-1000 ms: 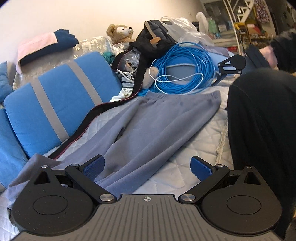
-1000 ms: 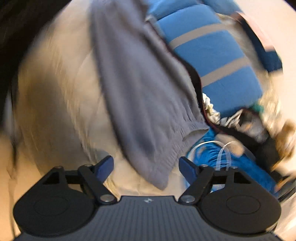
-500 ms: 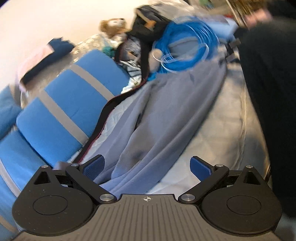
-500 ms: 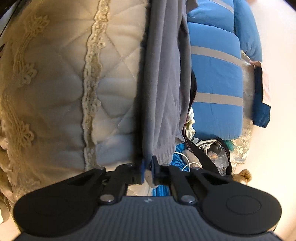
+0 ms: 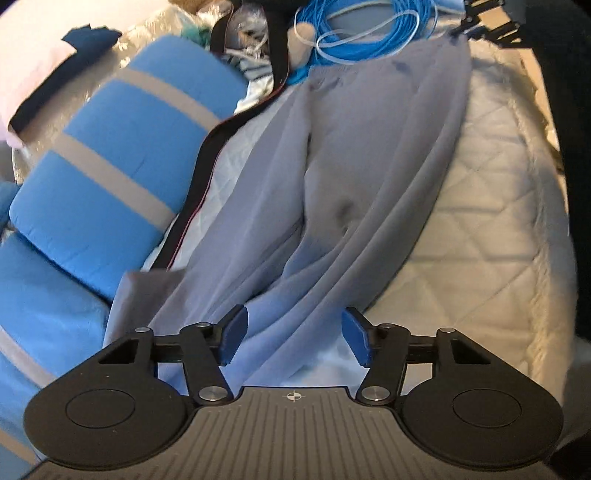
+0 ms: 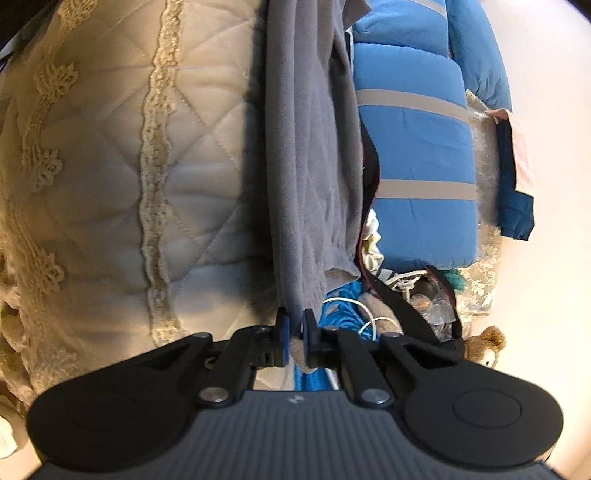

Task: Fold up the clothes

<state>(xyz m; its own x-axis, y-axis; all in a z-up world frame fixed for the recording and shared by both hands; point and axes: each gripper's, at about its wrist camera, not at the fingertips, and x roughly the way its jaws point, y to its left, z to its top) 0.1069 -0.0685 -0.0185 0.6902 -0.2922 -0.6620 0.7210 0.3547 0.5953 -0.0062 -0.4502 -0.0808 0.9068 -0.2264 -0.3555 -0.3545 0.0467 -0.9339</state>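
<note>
The left gripper [image 5: 291, 339] sits low over the leg end of the grey trousers [image 5: 354, 177]. Its jaws are closing, with a gathered ridge of cloth running up between the blue pads [image 5: 233, 339]; the pads do not yet press on it. The approach over the bunched folds appears chosen so that several layers are taken in one bite.

The right gripper [image 6: 294, 338] is clamped on the waistband corner of the trousers, the ribbed hem pinched between its pads. From that hold the cloth runs in a taut band away from the camera, which suggests the corner is held to keep the garment stretched while the other end is secured.

The trousers lie lengthwise on the quilted cream bedspread [image 5: 491, 206], with the legs near the left gripper and the waistband at the far end. This layout gives each gripper one end, as a fold along the length would require.

Beyond the garment, a blue cushion with grey stripes [image 5: 122, 177] lies beside it, and a coil of blue cable [image 5: 373, 33] lies just past the waistband. A black strap [image 5: 207, 155] runs between cushion and trousers. The cable is close enough to the waistband that it may catch when the cloth is lifted.
</note>
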